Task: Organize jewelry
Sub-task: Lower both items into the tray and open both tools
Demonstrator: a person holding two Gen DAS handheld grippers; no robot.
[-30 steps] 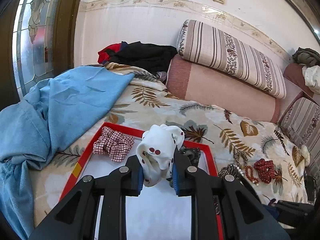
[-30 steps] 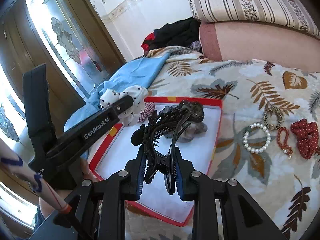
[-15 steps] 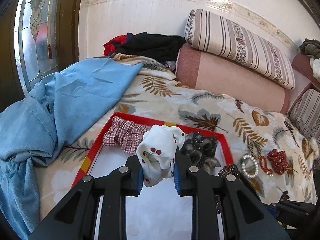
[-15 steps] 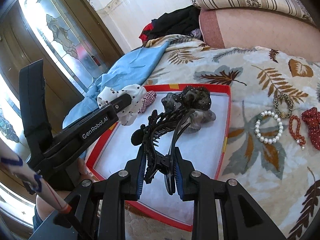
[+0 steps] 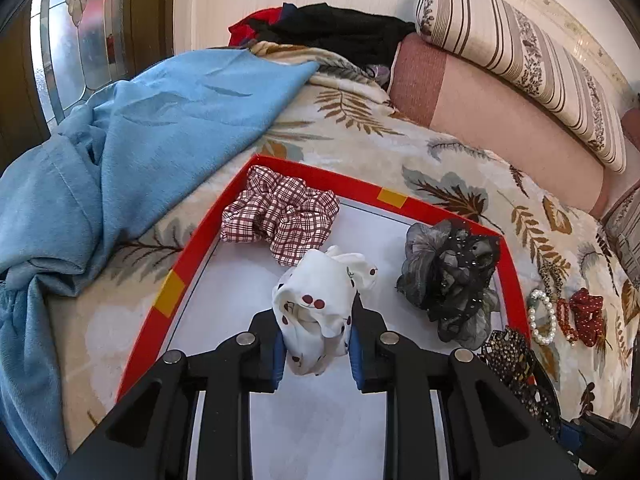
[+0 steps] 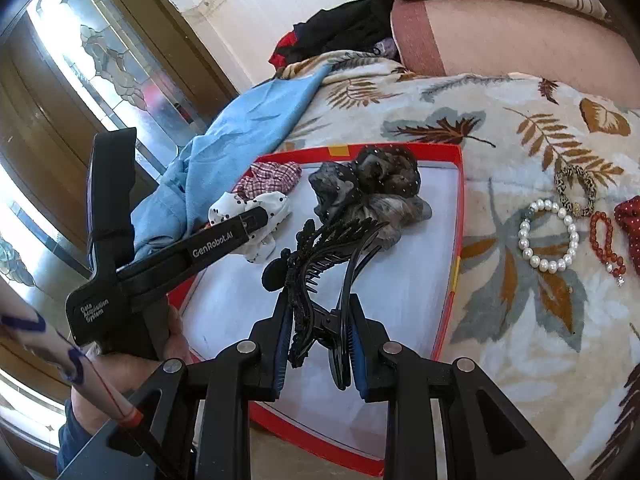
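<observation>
On a leaf-print bed [image 5: 360, 148], my left claw [image 5: 318, 354] loosens around the white scrunchie [image 5: 316, 312] above the red tray [image 5: 404, 200]; my right claw [image 6: 318, 344] clamps a black hair clip [image 6: 316, 264], to be set down next.

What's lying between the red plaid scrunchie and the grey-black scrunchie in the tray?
Only bare white tray floor; left wrist view shows plaid scrunchie and grey-black scrunchie apart.

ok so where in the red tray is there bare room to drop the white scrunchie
The near white floor of the red tray is bare. Its far end is crowded: plaid scrunchie at the left corner, grey-black scrunchie by the right rim.
</observation>
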